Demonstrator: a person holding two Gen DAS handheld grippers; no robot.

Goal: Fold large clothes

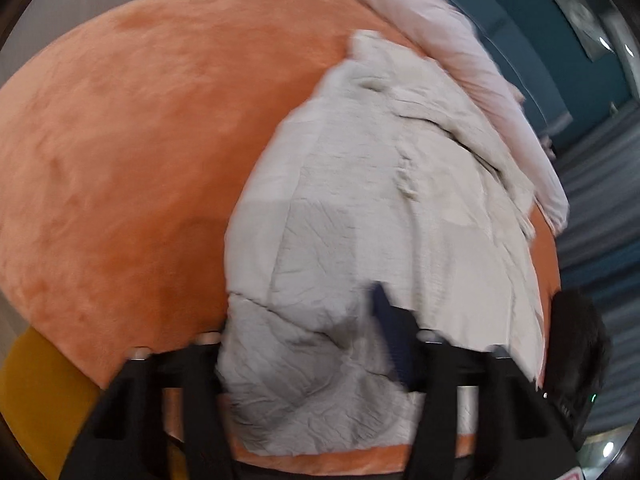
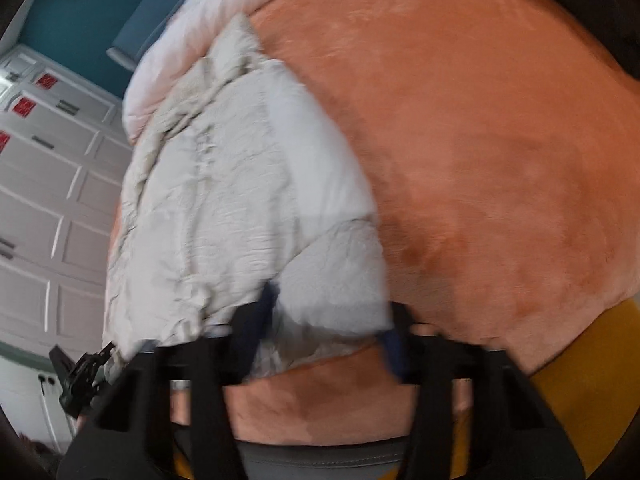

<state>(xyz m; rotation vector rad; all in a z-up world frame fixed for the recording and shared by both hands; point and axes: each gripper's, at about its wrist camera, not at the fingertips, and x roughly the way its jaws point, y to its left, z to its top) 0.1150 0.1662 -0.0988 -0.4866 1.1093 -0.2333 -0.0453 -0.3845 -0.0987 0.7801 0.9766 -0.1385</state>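
Observation:
A light grey quilted jacket [image 1: 360,200] lies spread on an orange plush bed cover [image 1: 140,140], its far end toward the pillows. My left gripper [image 1: 304,320] is at the jacket's near hem. Bunched cloth fills the space between its fingers and hides the left one, while the right finger's dark blue pad [image 1: 386,320] presses into the fabric. In the right wrist view the same jacket [image 2: 224,184] reaches down to my right gripper [image 2: 326,316]. A near corner of the hem sits between both dark fingers [image 2: 260,316], touching each. Both views are blurred.
A pale pink duvet or pillow [image 1: 460,40] lies along the far side of the bed, against a teal wall. White panelled cupboards [image 2: 48,184] stand beyond the bed. A mustard-yellow cloth [image 2: 580,360] shows at the bed's near edge. A black device [image 1: 576,360] sits at the jacket's right.

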